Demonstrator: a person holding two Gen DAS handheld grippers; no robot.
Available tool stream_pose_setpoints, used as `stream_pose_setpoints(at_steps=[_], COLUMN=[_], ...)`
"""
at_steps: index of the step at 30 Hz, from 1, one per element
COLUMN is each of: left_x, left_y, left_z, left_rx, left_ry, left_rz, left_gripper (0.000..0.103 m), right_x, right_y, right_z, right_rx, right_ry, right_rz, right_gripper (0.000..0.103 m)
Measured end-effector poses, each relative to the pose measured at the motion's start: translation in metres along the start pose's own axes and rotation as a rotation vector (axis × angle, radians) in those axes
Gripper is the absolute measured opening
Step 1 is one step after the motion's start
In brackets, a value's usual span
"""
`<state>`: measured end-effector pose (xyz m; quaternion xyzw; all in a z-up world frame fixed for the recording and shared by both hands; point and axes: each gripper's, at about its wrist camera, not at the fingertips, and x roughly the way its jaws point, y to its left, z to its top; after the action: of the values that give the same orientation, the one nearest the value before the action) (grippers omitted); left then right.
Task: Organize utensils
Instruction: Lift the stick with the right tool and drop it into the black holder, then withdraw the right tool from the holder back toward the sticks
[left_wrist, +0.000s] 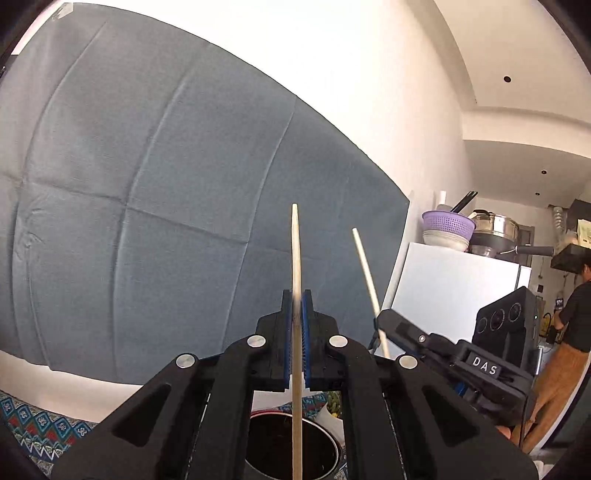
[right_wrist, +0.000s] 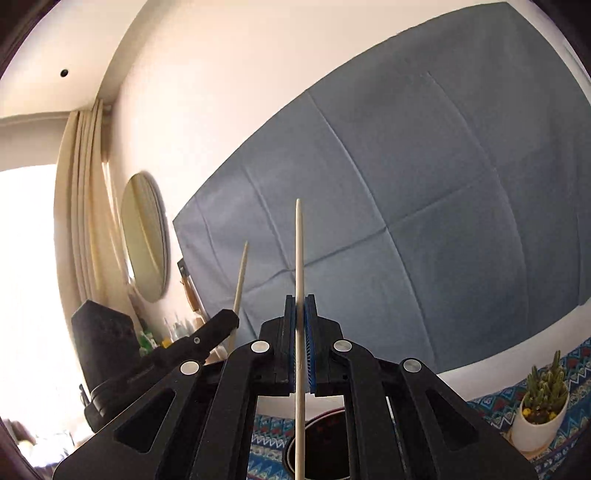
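Left gripper (left_wrist: 296, 314) pinched one wooden chopstick (left_wrist: 295, 258) mid-shaft; right gripper (right_wrist: 301, 317) pinched second chopstick (right_wrist: 299, 258) likewise. Both upright over dark-lined cup (left_wrist: 325, 443). Light, stiff, smooth: likely to pivot; grip mid-shaft.

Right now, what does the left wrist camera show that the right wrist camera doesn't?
Only the left wrist view shows the purple colander and steel pot atop a white cabinet, plus a person at the edge. Only the right wrist view shows the round mirror, curtains and potted cactus. Both show each gripper shut on a wooden chopstick, the blue backdrop and a dark cup below.
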<state>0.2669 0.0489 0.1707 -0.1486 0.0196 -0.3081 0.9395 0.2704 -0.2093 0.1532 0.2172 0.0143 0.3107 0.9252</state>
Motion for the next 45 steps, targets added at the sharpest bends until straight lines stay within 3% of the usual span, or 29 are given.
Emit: stream_pose_setpoints(at_steps=[3, 8, 17, 22, 38, 42, 44, 45], left_x=[0.01, 0.018, 0.031, 0.027, 0.0, -0.016, -0.026, -0.031], left_y=[0.008, 0.014, 0.021, 0.021, 0.009, 0.003, 0.001, -0.001], left_z=[-0.008, -0.031, -0.066, -0.074, -0.082, -0.078, -0.074, -0.072], left_rx=[-0.056, -0.039, -0.013, 0.034, 0.127, 0.153, 0.159, 0.163], left_ry=[-0.012, -0.07, -0.055, -0.014, 0.152, 0.181, 0.187, 0.19], left_rz=[-0.046, -0.066, -0.052, -0.05, 0.07, 0.118, 0.136, 0.146], left_gripper=[0.005, 0.005, 0.005, 0.005, 0.006, 0.026, 0.036, 0.045], right_x=[0.016, 0.034, 0.043, 0.047, 0.012, -0.003, -0.011, -0.015], right_y=[-0.008, -0.017, -0.018, -0.013, 0.004, 0.007, 0.008, 0.008], right_z=[-0.01, -0.031, -0.056, -0.066, -0.091, -0.088, -0.083, -0.08], right_rx=[0.033, 0.029, -0.065, -0.132, -0.3, -0.302, -0.296, -0.292], right_ry=[-0.005, -0.004, 0.001, 0.052, 0.218, 0.221, 0.215, 0.213], right_rz=[0.006, -0.017, -0.096, -0.112, -0.184, -0.204, -0.216, -0.225], right_gripper=[0.005, 0.005, 0.005, 0.005, 0.007, 0.007, 0.011, 0.018])
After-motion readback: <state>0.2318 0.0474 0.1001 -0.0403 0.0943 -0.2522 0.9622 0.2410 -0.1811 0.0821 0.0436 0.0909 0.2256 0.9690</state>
